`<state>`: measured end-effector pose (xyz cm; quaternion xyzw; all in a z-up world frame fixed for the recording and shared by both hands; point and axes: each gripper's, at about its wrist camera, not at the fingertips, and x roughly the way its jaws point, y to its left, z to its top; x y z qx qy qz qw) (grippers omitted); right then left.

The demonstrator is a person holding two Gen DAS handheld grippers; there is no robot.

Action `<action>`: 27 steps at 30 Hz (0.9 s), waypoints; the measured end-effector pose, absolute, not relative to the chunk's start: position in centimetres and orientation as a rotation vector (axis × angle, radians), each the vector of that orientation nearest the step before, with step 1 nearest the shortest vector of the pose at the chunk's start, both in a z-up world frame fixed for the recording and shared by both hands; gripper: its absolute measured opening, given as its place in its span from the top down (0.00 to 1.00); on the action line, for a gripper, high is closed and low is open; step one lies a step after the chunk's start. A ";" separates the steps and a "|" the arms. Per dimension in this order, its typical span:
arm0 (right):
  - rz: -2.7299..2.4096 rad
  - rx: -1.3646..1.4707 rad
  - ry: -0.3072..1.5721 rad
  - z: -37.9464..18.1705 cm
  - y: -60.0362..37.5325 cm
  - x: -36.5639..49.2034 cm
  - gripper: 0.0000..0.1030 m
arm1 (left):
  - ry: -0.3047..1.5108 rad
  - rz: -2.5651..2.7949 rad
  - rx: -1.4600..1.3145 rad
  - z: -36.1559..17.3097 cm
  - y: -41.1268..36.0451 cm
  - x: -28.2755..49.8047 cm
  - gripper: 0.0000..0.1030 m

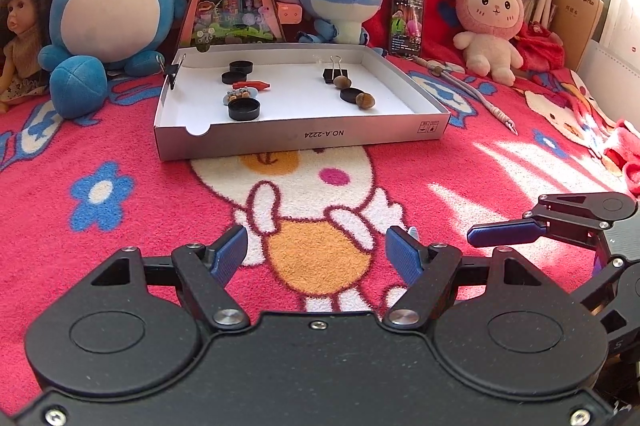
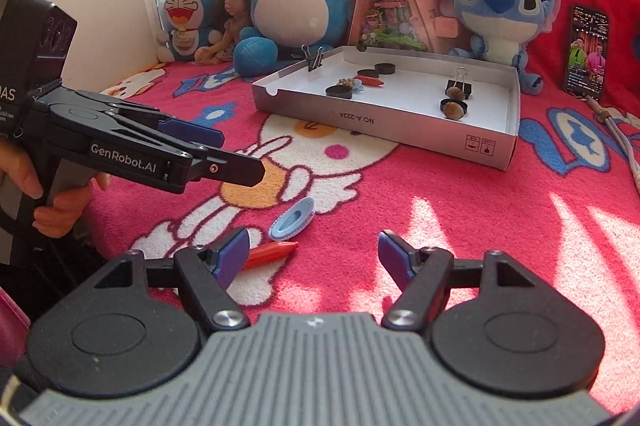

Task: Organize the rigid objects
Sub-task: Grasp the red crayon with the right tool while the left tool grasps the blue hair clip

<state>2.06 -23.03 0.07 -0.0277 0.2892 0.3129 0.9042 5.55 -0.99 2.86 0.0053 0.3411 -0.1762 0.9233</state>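
Orange plastic crayon [image 2: 271, 253] and pale blue oval clip [image 2: 292, 218] lay outside our shallow white cardboard tray [image 2: 384, 128]; both grippers [image 2: 314, 252] [image 1: 318, 252] gaped empty, so grasping one seemed next.

The left wrist view is taken low over the red blanket [image 1: 460, 162], aimed straight at the long front wall of the shallow cardboard box [image 1: 304, 138], which is seen at mid distance. The right wrist view is set further to the right and angled leftward, so the same box [image 2: 384, 130] is seen cornerwise. The box, the blanket [image 2: 440, 210] and the plush toys behind are shared by both views.
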 end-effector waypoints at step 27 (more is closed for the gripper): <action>0.415 -0.107 0.594 -0.3 -24.0 3.6 0.53 | 0.704 -0.468 0.039 2.1 -2.9 3.6 0.28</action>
